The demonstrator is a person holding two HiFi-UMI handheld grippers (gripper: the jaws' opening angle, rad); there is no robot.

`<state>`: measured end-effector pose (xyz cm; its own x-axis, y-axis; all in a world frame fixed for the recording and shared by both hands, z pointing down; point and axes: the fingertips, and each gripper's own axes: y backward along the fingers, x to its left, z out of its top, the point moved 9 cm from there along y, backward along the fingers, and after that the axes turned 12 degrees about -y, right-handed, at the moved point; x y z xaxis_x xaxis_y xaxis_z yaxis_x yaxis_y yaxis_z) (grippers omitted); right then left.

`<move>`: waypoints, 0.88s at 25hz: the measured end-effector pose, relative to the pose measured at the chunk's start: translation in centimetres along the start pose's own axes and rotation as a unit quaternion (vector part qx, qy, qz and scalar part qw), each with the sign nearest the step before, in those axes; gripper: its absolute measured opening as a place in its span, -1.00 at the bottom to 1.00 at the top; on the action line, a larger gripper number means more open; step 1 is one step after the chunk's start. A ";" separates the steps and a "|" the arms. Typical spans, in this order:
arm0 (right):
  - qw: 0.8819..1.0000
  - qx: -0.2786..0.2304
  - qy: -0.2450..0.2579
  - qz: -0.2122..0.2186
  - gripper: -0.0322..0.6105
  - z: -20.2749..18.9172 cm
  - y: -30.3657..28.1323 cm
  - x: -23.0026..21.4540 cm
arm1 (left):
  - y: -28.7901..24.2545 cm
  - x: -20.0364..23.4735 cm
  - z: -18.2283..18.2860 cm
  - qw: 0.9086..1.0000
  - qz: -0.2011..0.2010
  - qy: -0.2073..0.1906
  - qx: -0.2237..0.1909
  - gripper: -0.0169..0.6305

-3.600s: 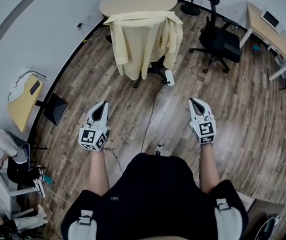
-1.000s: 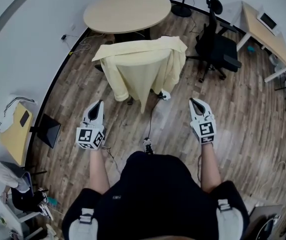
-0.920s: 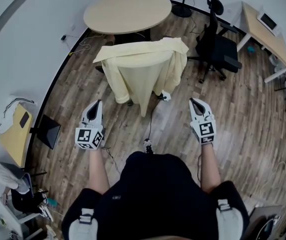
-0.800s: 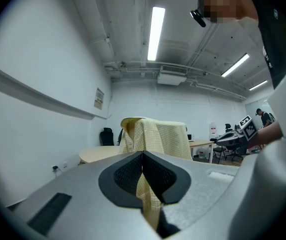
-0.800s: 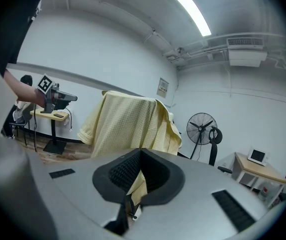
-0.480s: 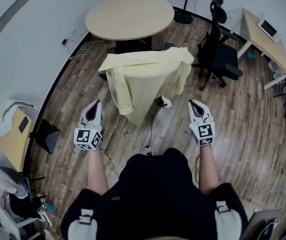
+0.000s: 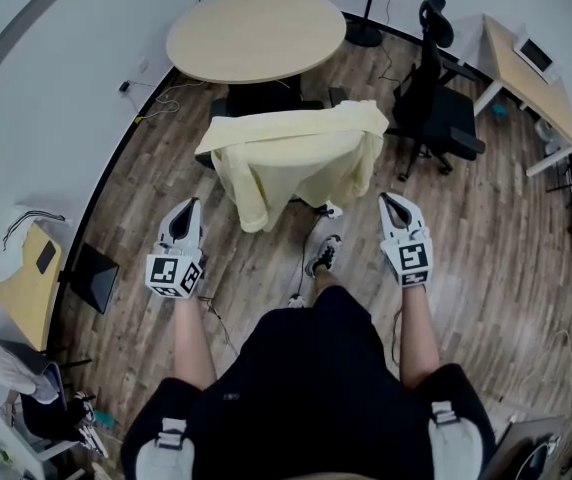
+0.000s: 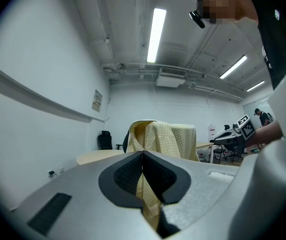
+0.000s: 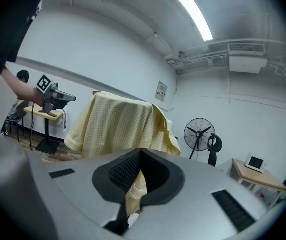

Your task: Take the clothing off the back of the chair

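A pale yellow checked shirt (image 7: 291, 163) hangs over the back of a chair, sleeves drooping at both sides; the chair itself is almost wholly hidden under it. My left gripper (image 7: 188, 208) is held short of the shirt's left side, shut and empty. Short of the shirt's right side is my right gripper (image 7: 394, 202), also shut with nothing in it. In the left gripper view the shirt (image 8: 168, 139) stands straight ahead beyond the closed left gripper (image 8: 142, 154). The right gripper view shows the shirt (image 9: 118, 124) ahead and slightly left of the right gripper (image 9: 141, 151).
A round wooden table (image 7: 256, 33) stands just behind the chair. A black office chair (image 7: 436, 108) and a desk (image 7: 531, 78) are at the right, a fan stand (image 7: 371, 33) at the back. A small side table (image 7: 31, 268) is by the left wall. Cables run across the floor.
The person has walked closer: the shirt and chair now lie nearer to both grippers, and a shoe has stepped forward between them. Both grippers stay shut.
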<state>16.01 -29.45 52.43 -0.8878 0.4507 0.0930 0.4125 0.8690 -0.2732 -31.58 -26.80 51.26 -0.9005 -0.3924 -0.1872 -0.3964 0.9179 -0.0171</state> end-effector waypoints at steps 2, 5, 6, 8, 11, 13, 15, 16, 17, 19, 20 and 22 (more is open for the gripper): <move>1.000 0.000 -0.003 -0.003 -0.92 0.0 -0.4 -0.5 | -0.7 0.1 0.1 1.000 -0.002 -0.003 -0.003 -0.94; 1.000 -0.004 -0.009 -0.006 -0.92 0.2 -1.2 -1.5 | -1.8 0.3 0.5 1.000 -0.004 -0.007 -0.004 -0.94; 1.000 -0.005 -0.010 -0.007 -0.92 0.3 -1.4 -1.8 | -2.2 0.3 0.7 1.000 -0.005 -0.009 -0.004 -0.94; 1.000 -0.008 -0.011 -0.009 -0.92 0.5 -2.1 -2.5 | -2.9 0.5 1.0 1.000 -0.006 -0.013 -0.006 -0.94; 1.000 -0.012 -0.008 -0.009 -0.92 0.9 -3.0 -2.9 | -3.7 0.9 1.3 1.000 -0.005 -0.020 -0.010 -0.94; 1.000 -0.014 -0.009 -0.008 -0.92 0.9 -3.6 -3.2 | -4.3 1.1 1.4 1.000 -0.004 -0.020 -0.012 -0.94; 1.000 -0.015 -0.010 -0.009 -0.92 1.0 -4.3 -3.6 | -4.9 1.2 1.5 1.000 -0.005 -0.021 -0.013 -0.94; 1.000 -0.014 -0.010 -0.010 -0.92 1.0 -4.6 -3.8 | -5.1 1.3 1.5 1.000 -0.005 -0.024 -0.013 -0.94; 1.000 -0.014 -0.010 -0.010 -0.92 1.2 -4.9 -3.9 | -5.3 1.4 1.6 1.000 -0.004 -0.026 -0.012 -0.94; 1.000 -0.017 -0.009 -0.009 -0.92 1.5 -5.5 -4.0 | -5.8 1.9 1.6 1.000 -0.002 -0.029 -0.011 -0.94; 1.000 -0.019 -0.009 -0.008 -0.92 1.6 -5.8 -4.0 | -6.0 2.1 1.6 0.999 -0.001 -0.030 -0.011 -0.94; 1.000 -0.026 -0.008 -0.008 -0.92 2.0 -6.3 -4.1 | -6.3 2.5 1.6 0.999 0.004 -0.031 -0.013 -0.94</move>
<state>16.59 -37.20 51.85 -0.8971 0.4341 0.0824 0.4081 0.8855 -0.2219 -31.06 -33.47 49.36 -0.8909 -0.3804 -0.2481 -0.3949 0.9187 0.0096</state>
